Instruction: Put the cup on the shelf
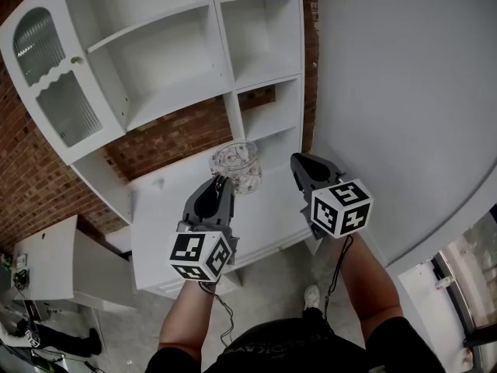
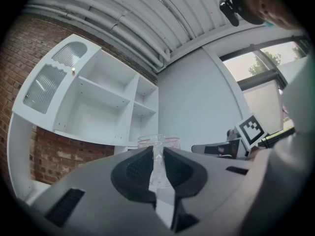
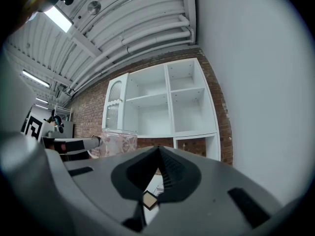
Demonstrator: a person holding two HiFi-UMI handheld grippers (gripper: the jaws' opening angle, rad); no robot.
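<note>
A clear patterned glass cup (image 1: 237,165) hangs in the air in front of the white shelf unit (image 1: 175,68). My left gripper (image 1: 224,179) is shut on the cup's near wall. In the left gripper view the glass wall (image 2: 158,157) stands pinched between the two dark pads, and the rim (image 2: 158,140) shows above them. My right gripper (image 1: 300,162) hovers just right of the cup, apart from it, shut with nothing in it. From the right gripper view the cup (image 3: 118,141) shows at the left, past the closed right gripper (image 3: 158,149).
The shelf unit has several open white compartments (image 3: 147,117) and a glass-fronted door (image 1: 48,76) at the left. A white cabinet top (image 1: 268,212) lies below the cup. Brick wall (image 1: 178,134) is behind, a plain white wall (image 1: 404,92) to the right.
</note>
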